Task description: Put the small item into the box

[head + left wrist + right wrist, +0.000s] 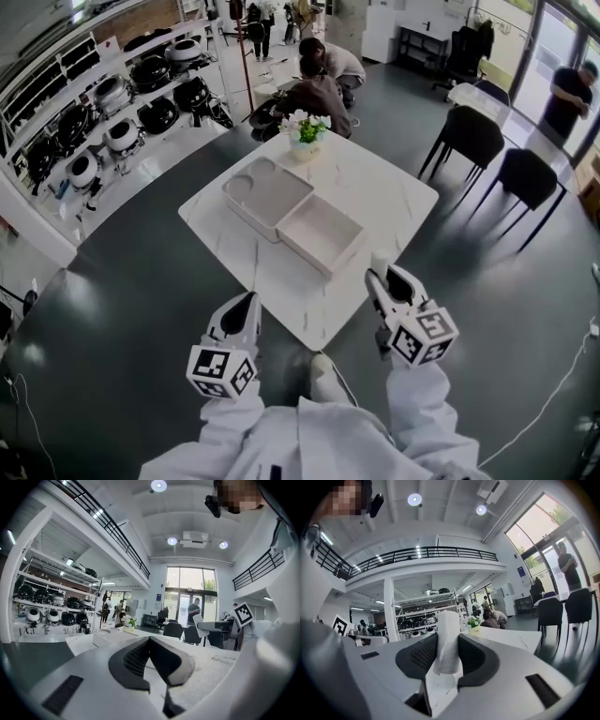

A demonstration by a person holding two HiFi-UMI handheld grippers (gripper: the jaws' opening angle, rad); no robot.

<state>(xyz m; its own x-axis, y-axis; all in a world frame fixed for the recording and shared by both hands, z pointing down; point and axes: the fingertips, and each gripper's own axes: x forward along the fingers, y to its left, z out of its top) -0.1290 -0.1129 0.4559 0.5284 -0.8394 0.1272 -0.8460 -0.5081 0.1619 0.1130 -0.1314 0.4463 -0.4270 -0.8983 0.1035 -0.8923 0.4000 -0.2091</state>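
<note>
A white box (349,246) lies open on the white marble table (398,202), with its lid (267,192) flat beside it on the left. My right gripper (380,274) hovers at the table's near right edge, just right of the box. It is shut on a small white roll-shaped item (379,262). In the right gripper view the item (447,639) stands upright between the dark pads (423,657). My left gripper (247,305) hangs off the table's near left edge, shut with nothing in it; its pads (136,660) meet at the tip.
A small flower pot (306,133) stands at the table's far corner. Two people (323,84) crouch behind it. Dark chairs (473,136) stand at the right, and shelves of round black and white appliances (122,103) line the left wall. A cable (553,380) runs on the floor.
</note>
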